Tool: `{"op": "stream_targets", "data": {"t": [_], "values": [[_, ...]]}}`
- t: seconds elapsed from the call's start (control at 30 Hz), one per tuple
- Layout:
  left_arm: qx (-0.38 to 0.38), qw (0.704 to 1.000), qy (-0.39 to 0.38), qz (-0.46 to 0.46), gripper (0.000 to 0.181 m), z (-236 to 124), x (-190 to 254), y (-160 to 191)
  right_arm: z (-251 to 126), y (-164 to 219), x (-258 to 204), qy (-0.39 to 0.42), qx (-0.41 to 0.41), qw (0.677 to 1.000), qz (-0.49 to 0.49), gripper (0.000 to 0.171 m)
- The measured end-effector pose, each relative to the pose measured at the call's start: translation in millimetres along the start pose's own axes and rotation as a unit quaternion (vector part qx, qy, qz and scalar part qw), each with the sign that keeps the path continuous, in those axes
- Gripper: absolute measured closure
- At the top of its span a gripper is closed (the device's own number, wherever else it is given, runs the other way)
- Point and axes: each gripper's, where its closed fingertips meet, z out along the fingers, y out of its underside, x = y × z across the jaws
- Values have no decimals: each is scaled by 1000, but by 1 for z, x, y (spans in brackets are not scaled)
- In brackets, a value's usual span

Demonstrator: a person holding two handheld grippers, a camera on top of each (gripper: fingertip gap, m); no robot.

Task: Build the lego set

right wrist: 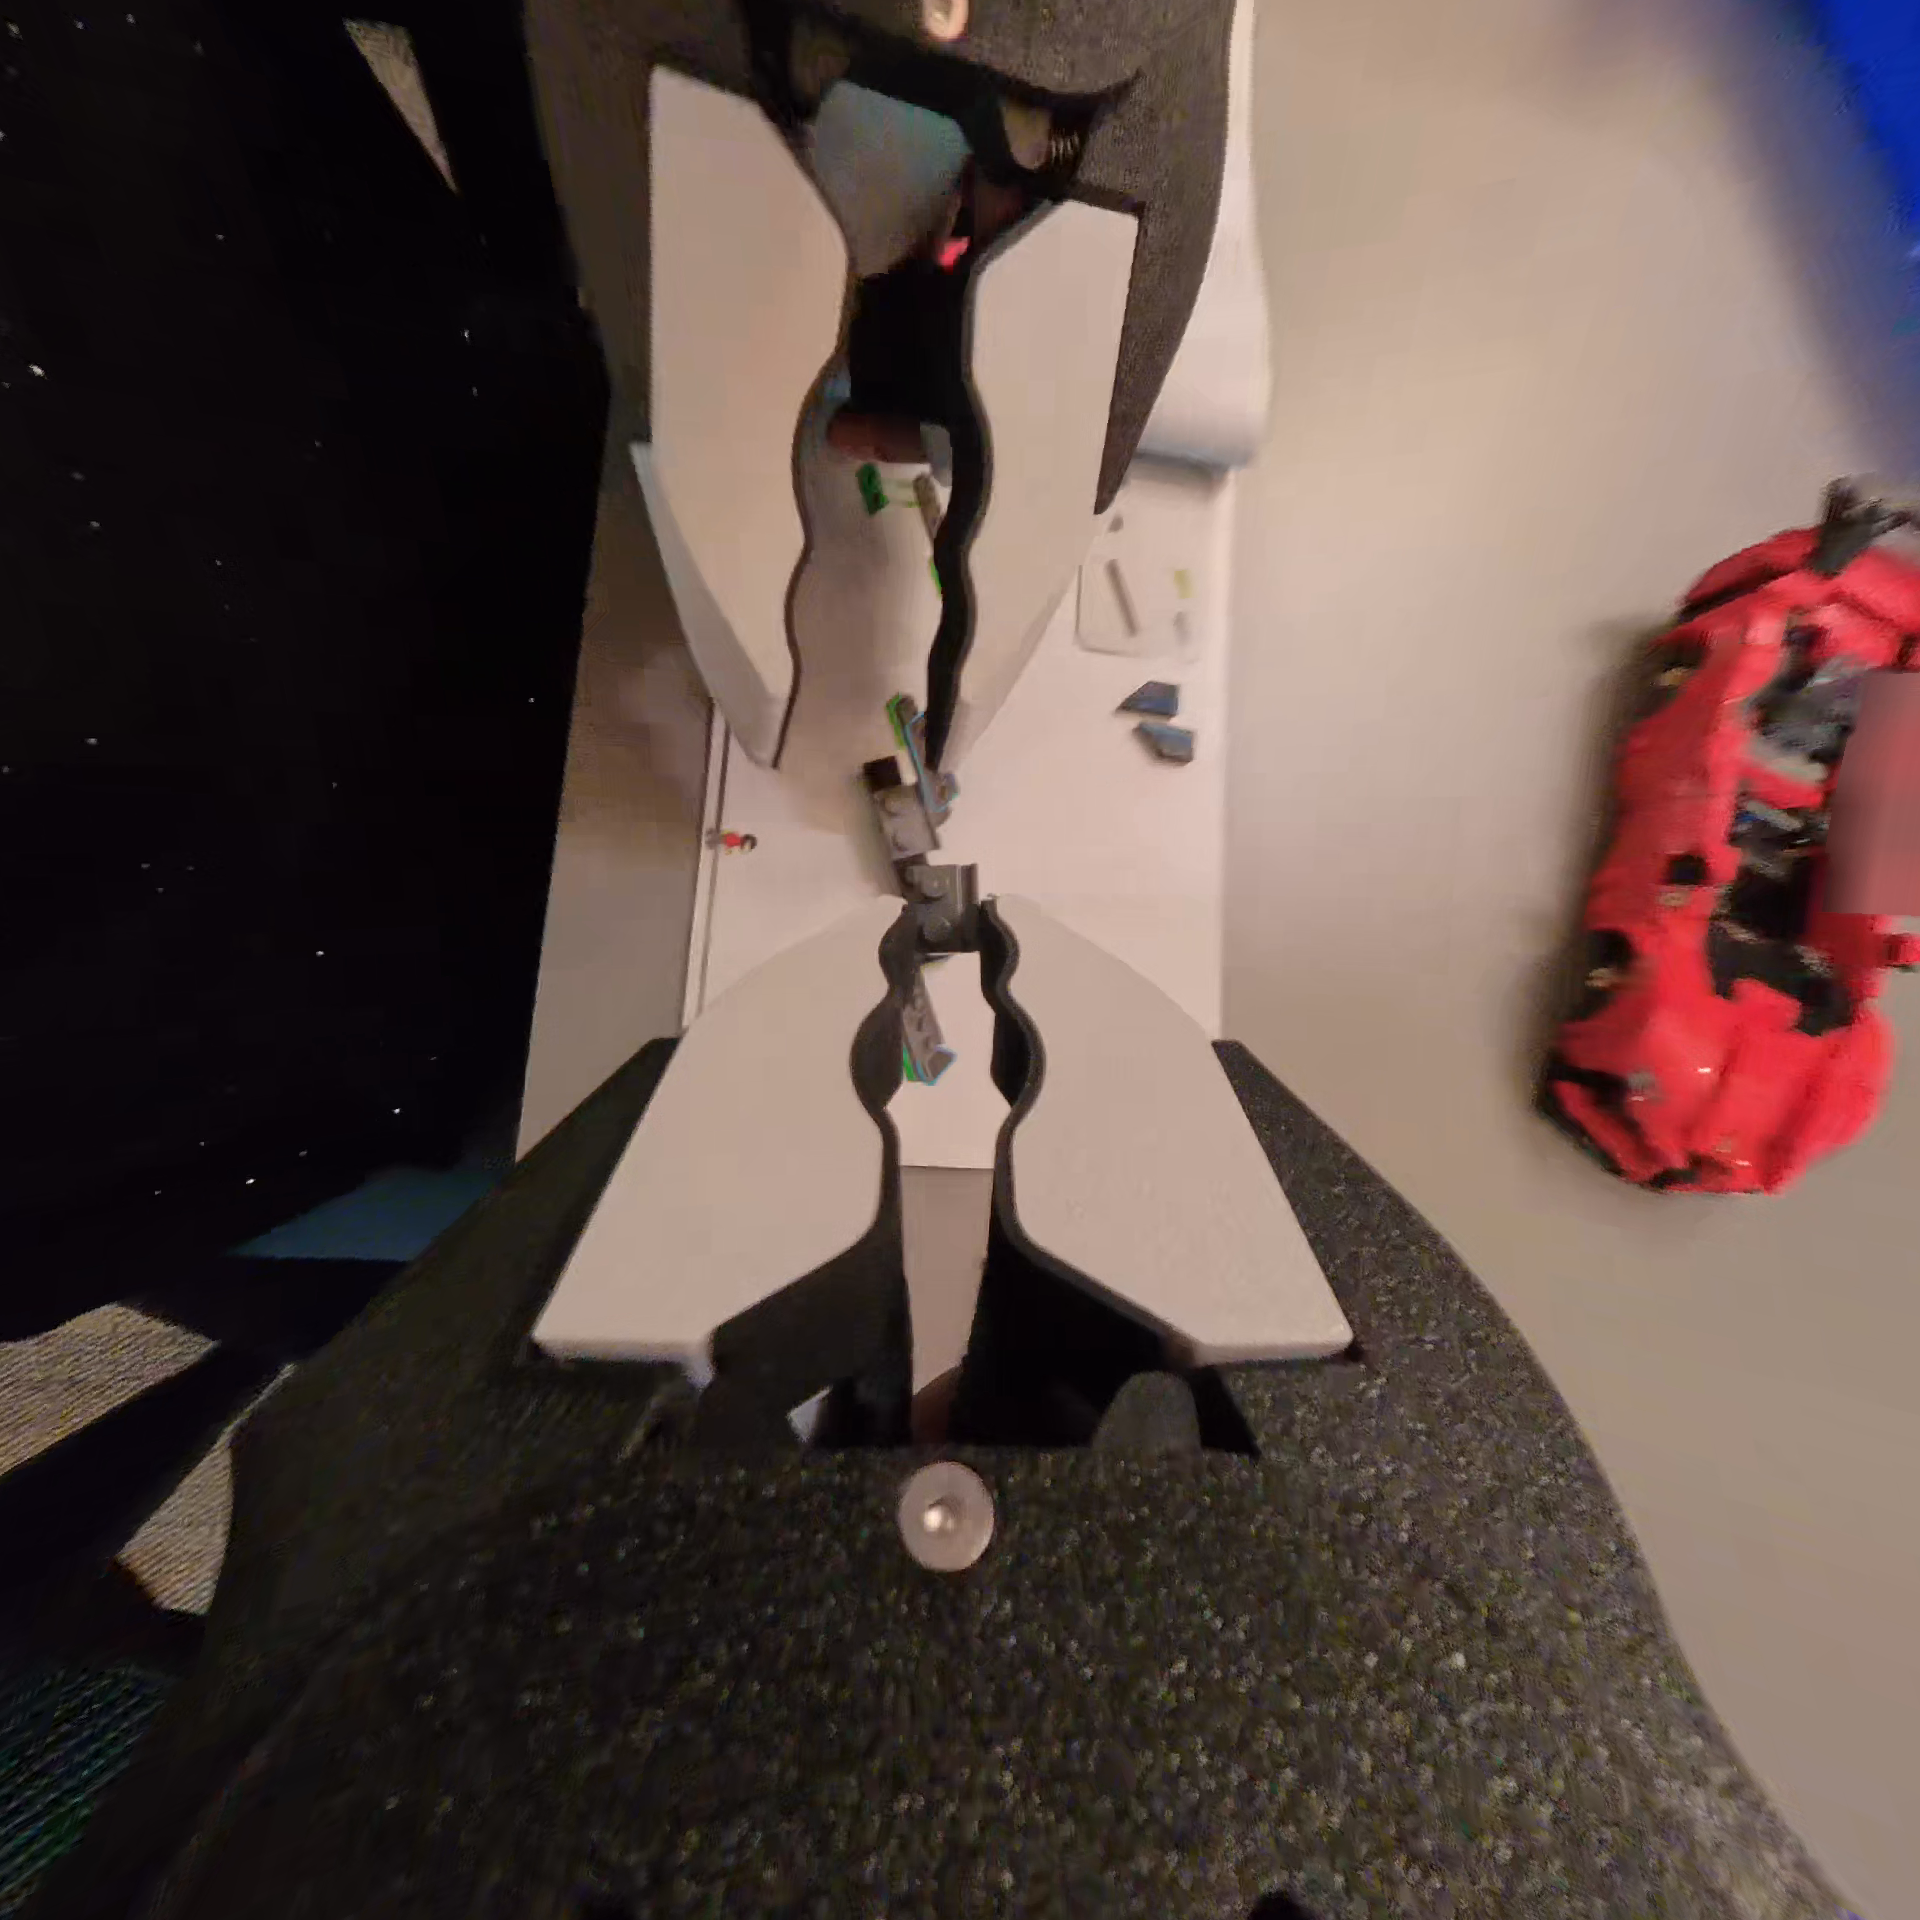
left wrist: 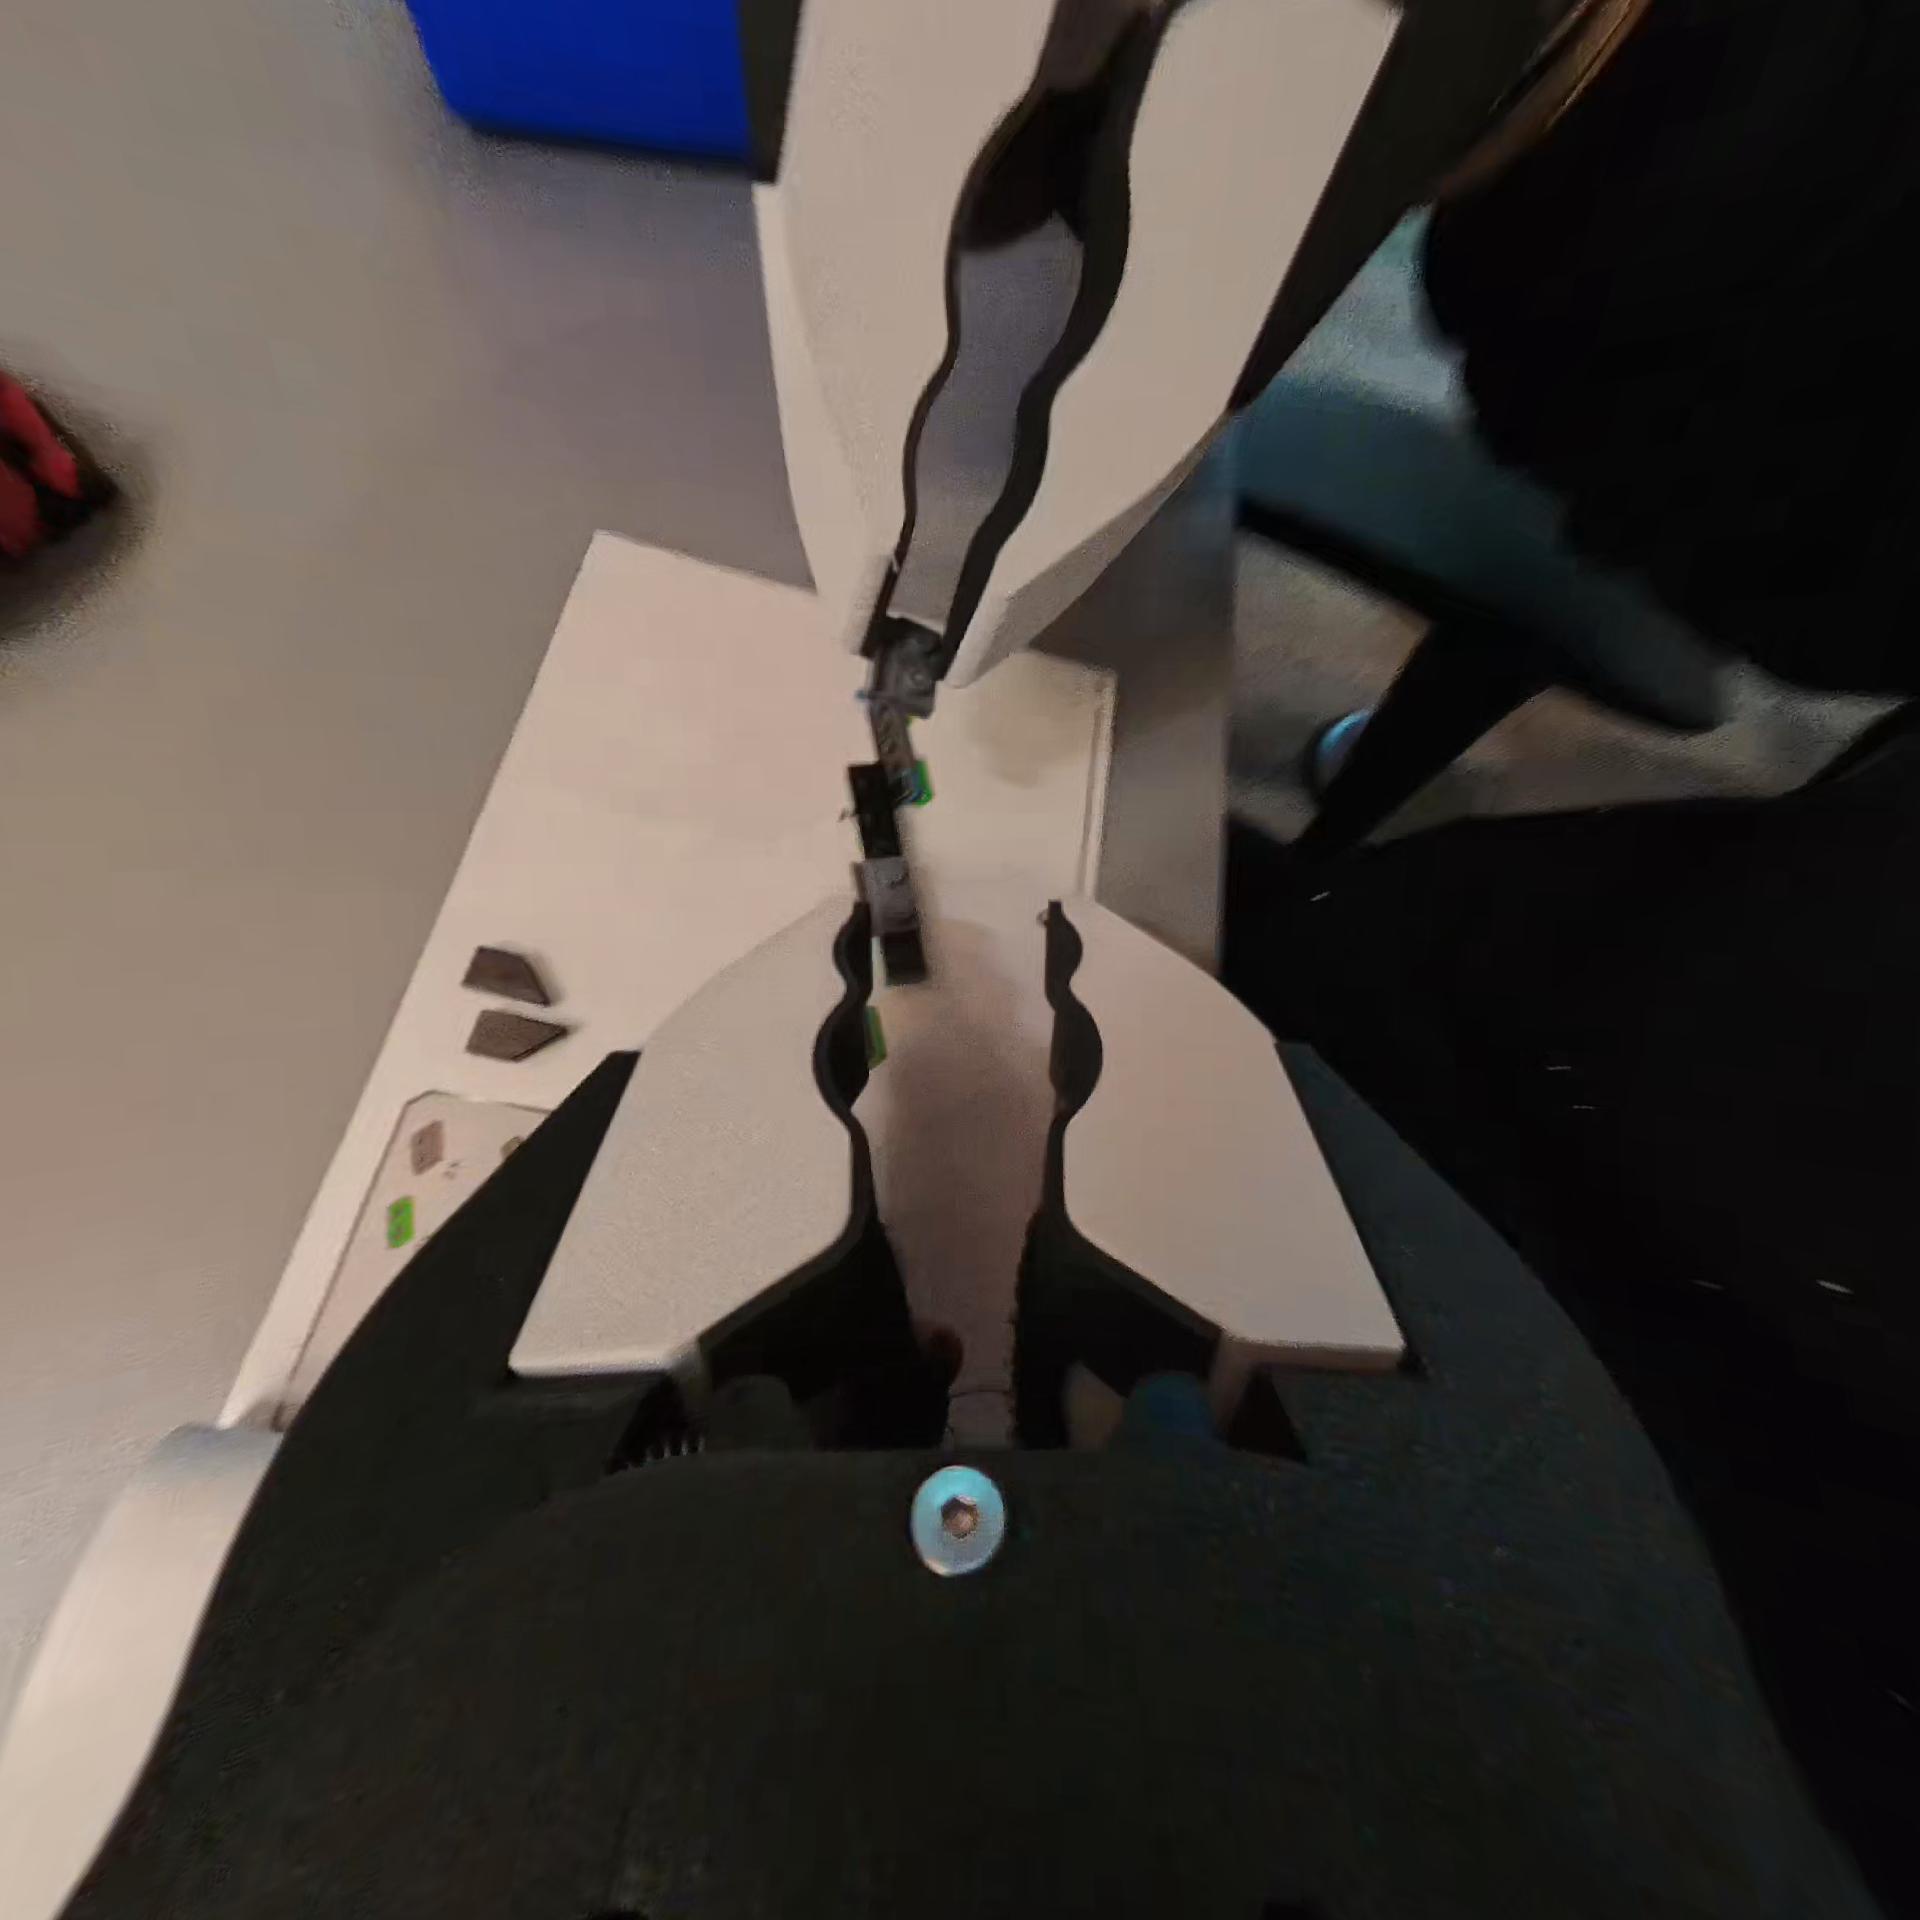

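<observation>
A thin lego assembly (left wrist: 896, 831) of grey, black and green plates hangs over a white instruction booklet (left wrist: 675, 727). My right gripper (right wrist: 943, 920) is shut on the assembly's grey end (right wrist: 940, 904). In the left wrist view it comes in from the top (left wrist: 914, 649). My left gripper (left wrist: 951, 920) is open. The assembly's other end lies beside its left fingertip (left wrist: 847, 925) with a wide gap to the other finger. In the right wrist view the left gripper (right wrist: 868, 764) comes from above, jaws apart around the far end.
Two dark wedge pieces (left wrist: 514, 1003) lie on the booklet, also seen in the right wrist view (right wrist: 1158, 722). A red lego car (right wrist: 1745, 883) sits on the pale table (left wrist: 260, 416). A blue box (left wrist: 592, 62) stands at the back. A black chair (left wrist: 1662, 364) is past the table edge.
</observation>
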Motion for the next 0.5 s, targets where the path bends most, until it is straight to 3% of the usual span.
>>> {"op": "stream_targets", "data": {"t": [0.13,0.33,0.5], "values": [[-60,997,-50,26,156,13,-11,12,14,9,-6,-37,-16,999,2,159],[-102,992,-59,55,173,10,-23,18,23,14,3,-61,-19,998,-3,159],[-120,989,-42,76,173,7,-26,19,23,16,8,-97,-18,995,18,159]]}}
